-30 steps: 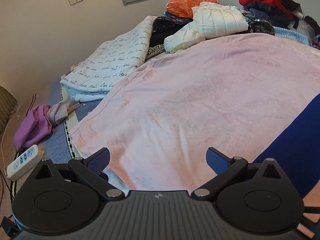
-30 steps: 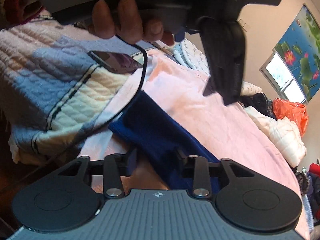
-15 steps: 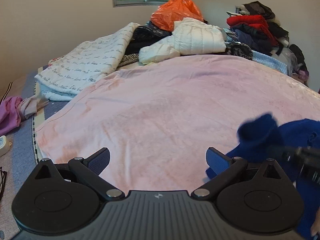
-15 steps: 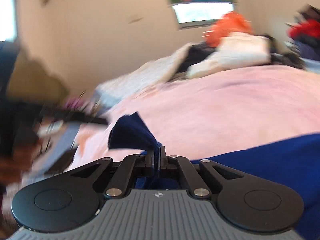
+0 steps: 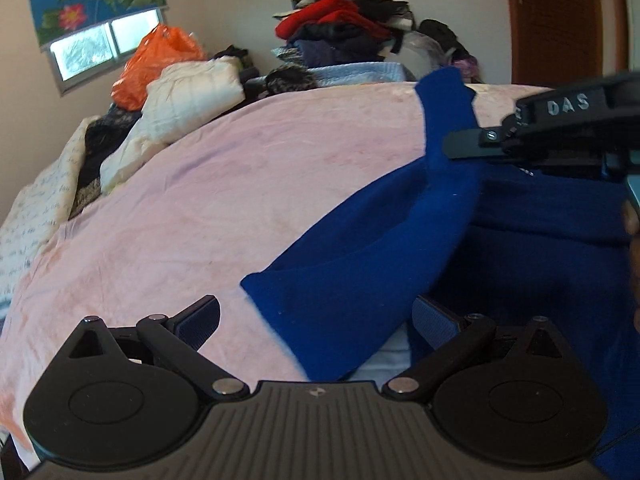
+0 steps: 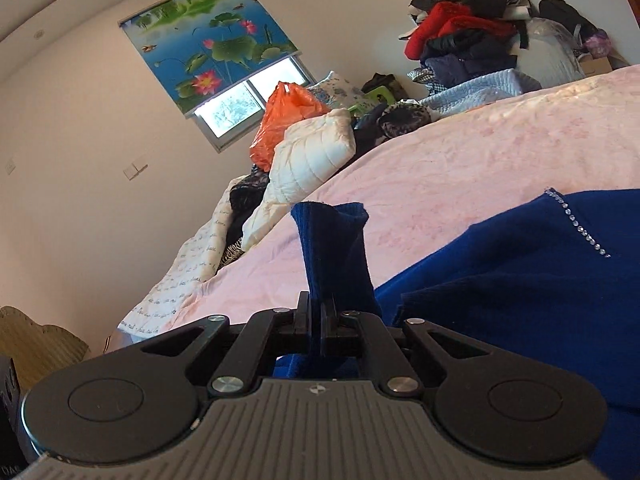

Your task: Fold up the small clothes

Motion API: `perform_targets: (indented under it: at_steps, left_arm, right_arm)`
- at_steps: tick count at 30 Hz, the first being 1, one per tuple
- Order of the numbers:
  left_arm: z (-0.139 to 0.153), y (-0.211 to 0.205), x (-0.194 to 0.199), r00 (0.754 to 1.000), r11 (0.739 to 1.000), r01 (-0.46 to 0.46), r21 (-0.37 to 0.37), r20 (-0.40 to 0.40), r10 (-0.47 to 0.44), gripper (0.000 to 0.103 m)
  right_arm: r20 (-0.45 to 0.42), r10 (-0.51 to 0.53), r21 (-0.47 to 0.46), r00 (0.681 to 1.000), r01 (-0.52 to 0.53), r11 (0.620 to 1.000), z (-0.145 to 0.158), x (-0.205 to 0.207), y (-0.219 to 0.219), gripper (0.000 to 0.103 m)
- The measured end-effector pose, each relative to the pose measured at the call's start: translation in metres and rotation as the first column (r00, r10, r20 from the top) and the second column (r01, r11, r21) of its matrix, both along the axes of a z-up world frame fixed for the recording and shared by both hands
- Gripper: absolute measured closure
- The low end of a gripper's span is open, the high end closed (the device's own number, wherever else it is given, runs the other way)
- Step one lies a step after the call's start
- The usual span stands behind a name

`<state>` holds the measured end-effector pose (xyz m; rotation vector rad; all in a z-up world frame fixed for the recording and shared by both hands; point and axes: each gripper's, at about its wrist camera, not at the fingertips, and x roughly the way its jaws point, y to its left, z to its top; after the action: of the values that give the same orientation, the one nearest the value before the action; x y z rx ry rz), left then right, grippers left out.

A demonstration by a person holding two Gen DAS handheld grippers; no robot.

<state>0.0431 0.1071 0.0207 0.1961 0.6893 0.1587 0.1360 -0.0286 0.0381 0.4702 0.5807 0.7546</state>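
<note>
Blue garment (image 5: 360, 264) on the pink blanket (image 5: 208, 208) — its sleeve, a second ago flat, is now lifted, pinched by the right gripper (image 6: 318, 314), so folding is begun. The left gripper (image 5: 316, 320) is held wide, empty, at the hem. Open blanket remains beyond; the clothes pile (image 6: 460, 36) lies far off.
</note>
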Motion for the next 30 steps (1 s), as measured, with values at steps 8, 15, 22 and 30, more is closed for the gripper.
perform_targets:
  at_steps: [8, 15, 22, 30]
  left_arm:
    - [-0.026, -0.035, 0.035, 0.994, 0.978, -0.108, 0.178, 0.042, 0.103, 0.0]
    - [-0.02, -0.032, 0.053, 0.985, 0.968, -0.169, 0.186, 0.059, 0.161, 0.0]
    - [-0.018, -0.034, 0.067, 0.984, 0.97, -0.179, 0.166, 0.044, 0.174, 0.0]
    - [-0.015, -0.043, 0.077, 0.984, 0.97, -0.175, 0.171, 0.049, 0.169, 0.0]
  right_arm:
    - [0.032, -0.008, 0.0, 0.999, 0.008, 1.0, 0.012, -0.003, -0.02, 0.097]
    - [0.037, -0.058, 0.045, 0.998, 0.056, 0.997, 0.02, 0.016, -0.046, 0.097]
    - [0.057, -0.098, 0.046, 0.994, 0.095, 0.994, 0.028, 0.03, -0.063, 0.097]
    - [0.079, -0.165, 0.053, 0.983, 0.161, 0.986, 0.034, 0.036, -0.091, 0.097]
